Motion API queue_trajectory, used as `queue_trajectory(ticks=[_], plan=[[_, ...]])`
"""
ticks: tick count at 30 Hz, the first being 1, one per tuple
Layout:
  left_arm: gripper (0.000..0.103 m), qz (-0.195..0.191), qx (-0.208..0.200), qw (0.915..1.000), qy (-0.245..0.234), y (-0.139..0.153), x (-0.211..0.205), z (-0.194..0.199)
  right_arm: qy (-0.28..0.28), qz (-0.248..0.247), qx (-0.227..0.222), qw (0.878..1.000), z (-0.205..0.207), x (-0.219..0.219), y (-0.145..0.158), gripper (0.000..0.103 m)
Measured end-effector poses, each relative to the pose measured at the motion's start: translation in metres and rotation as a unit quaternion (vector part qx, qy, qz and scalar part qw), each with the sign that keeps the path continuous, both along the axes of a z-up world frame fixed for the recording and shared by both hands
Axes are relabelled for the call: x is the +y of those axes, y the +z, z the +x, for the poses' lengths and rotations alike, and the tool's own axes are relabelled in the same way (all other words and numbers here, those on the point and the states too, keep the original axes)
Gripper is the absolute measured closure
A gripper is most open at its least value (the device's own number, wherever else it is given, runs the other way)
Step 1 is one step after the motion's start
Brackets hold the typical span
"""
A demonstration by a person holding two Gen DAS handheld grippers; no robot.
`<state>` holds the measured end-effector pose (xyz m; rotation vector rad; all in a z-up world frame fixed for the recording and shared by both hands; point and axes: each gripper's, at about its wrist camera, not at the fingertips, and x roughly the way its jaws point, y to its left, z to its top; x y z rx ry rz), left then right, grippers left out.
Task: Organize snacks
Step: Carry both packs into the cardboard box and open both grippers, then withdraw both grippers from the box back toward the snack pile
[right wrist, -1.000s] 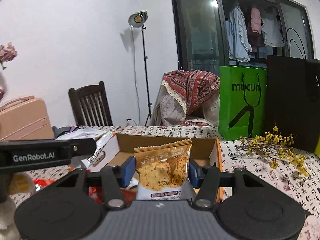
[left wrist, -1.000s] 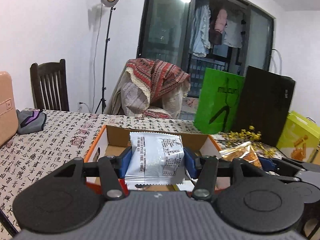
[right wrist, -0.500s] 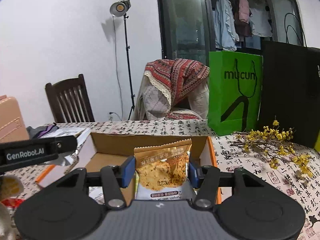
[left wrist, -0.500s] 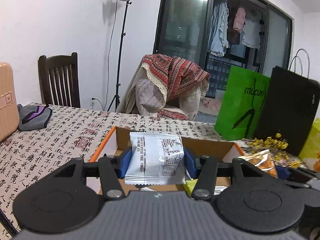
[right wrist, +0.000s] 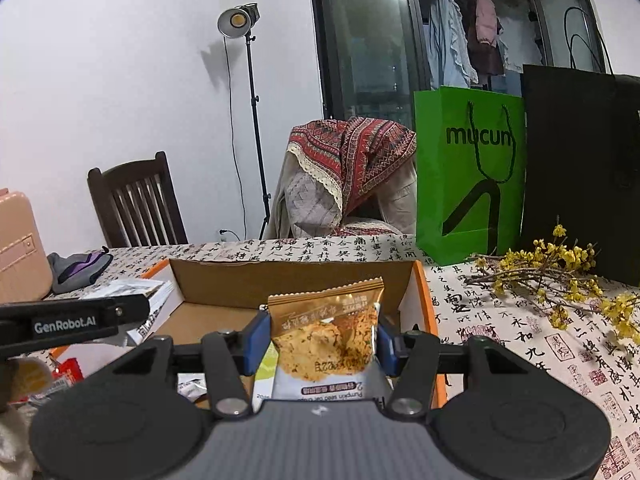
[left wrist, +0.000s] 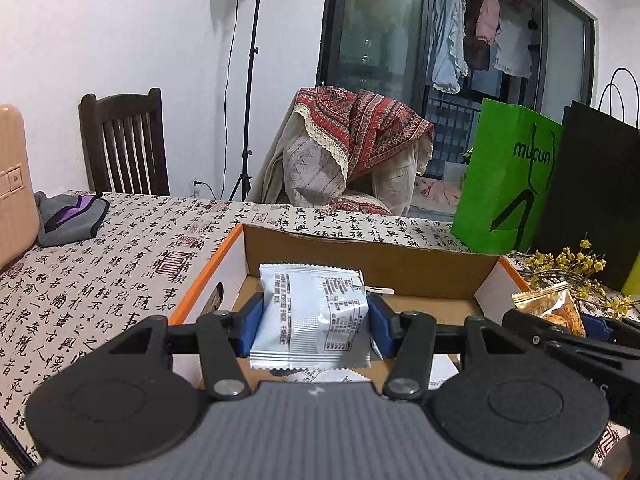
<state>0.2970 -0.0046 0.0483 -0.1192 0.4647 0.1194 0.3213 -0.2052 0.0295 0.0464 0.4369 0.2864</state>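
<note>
The left gripper (left wrist: 314, 326) pinches a silver snack packet (left wrist: 310, 316) above the open cardboard box (left wrist: 360, 266). The right gripper (right wrist: 319, 342) pinches a golden snack packet (right wrist: 326, 332) over the same box.

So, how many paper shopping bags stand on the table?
2: a green paper shopping bag at the table's far right, and a black paper shopping bag right beside it. Others may be hidden.

Beside the green bag (right wrist: 470, 176) I see a black bag (right wrist: 582, 168) on its right and yellow flowers (right wrist: 560, 276) in front. A covered chair (right wrist: 348, 184) stands left of it, then a lamp (right wrist: 240, 22), a wooden chair (right wrist: 136, 200).
</note>
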Motion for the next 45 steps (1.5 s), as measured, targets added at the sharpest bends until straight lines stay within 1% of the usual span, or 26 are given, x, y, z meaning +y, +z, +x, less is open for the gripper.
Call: queue_trajectory(ticks=[4, 5, 6, 7, 8, 9, 10, 11, 12, 13, 16, 24, 28, 31, 36, 40, 45], plan=[[0.046, -0.002, 0.002, 1.0, -0.002, 0.0, -0.001, -0.001, 0.001, -0.001, 0.002, 1.0, -0.001, 0.0, 0.0, 0.048], [0.043, -0.002, 0.004, 1.0, -0.001, 0.0, -0.001, -0.002, 0.0, 0.0, 0.002, 1.0, -0.001, 0.0, 0.0, 0.046], [0.039, -0.002, 0.006, 1.0, 0.002, 0.0, -0.001, -0.003, 0.0, 0.002, 0.002, 1.0, -0.001, -0.002, 0.0, 0.042], [0.037, -0.002, 0.006, 1.0, 0.006, 0.0, 0.0, -0.004, 0.0, 0.005, 0.001, 1.0, -0.001, -0.003, 0.0, 0.031], [0.032, -0.002, 0.005, 0.9999, 0.01, 0.001, 0.001, -0.004, 0.0, 0.008, 0.001, 1.0, -0.002, -0.005, 0.0, 0.02], [0.027, -0.003, 0.001, 0.9999, 0.011, 0.001, 0.003, -0.005, 0.002, 0.011, 0.0, 1.0, -0.002, -0.006, 0.0, 0.016], [0.025, -0.004, -0.003, 0.9999, 0.013, 0.002, 0.004, -0.007, 0.003, 0.013, -0.001, 1.0, -0.004, -0.006, 0.0, 0.012], [0.019, -0.004, -0.005, 0.9999, 0.016, 0.003, 0.005, -0.007, 0.003, 0.015, -0.001, 1.0, -0.004, -0.007, 0.001, 0.008], [0.008, -0.005, -0.01, 0.9998, 0.019, 0.004, 0.005, -0.009, 0.004, 0.015, -0.001, 1.0, -0.004, -0.008, 0.001, 0.006], [0.001, -0.006, -0.015, 0.9996, 0.021, 0.004, 0.006, -0.011, 0.003, 0.016, -0.003, 1.0, -0.005, -0.008, 0.001, 0.0], [0.0, -0.004, -0.034, 0.9991, 0.026, 0.009, 0.005, -0.017, 0.002, 0.014, -0.005, 1.0, -0.007, -0.008, 0.001, 0.0], [0.0, -0.004, -0.041, 0.999, 0.018, 0.013, 0.002, -0.022, 0.0, 0.013, -0.008, 1.0, -0.009, -0.009, 0.003, 0.0], [0.0, -0.007, -0.045, 0.9988, 0.016, 0.019, 0.003, -0.026, -0.004, 0.01, -0.012, 1.0, -0.013, -0.01, 0.008, 0.0], [0.0, -0.015, -0.052, 0.9984, 0.015, 0.028, 0.005, -0.034, 0.005, 0.017, -0.022, 1.0, -0.022, -0.011, 0.018, 0.0], [0.0, -0.023, -0.066, 0.9976, 0.001, 0.041, 0.011, -0.053, 0.018, 0.012, -0.032, 0.999, -0.042, -0.01, 0.032, 0.0], [0.0, -0.014, -0.06, 0.9981, 0.001, 0.04, 0.017, -0.069, 0.027, 0.008, -0.031, 0.999, -0.061, -0.013, 0.037, 0.0], [0.0, -0.009, -0.052, 0.9986, -0.002, 0.035, 0.029, -0.094, 0.036, -0.004, -0.031, 0.999, -0.089, -0.016, 0.035, 0.0]])
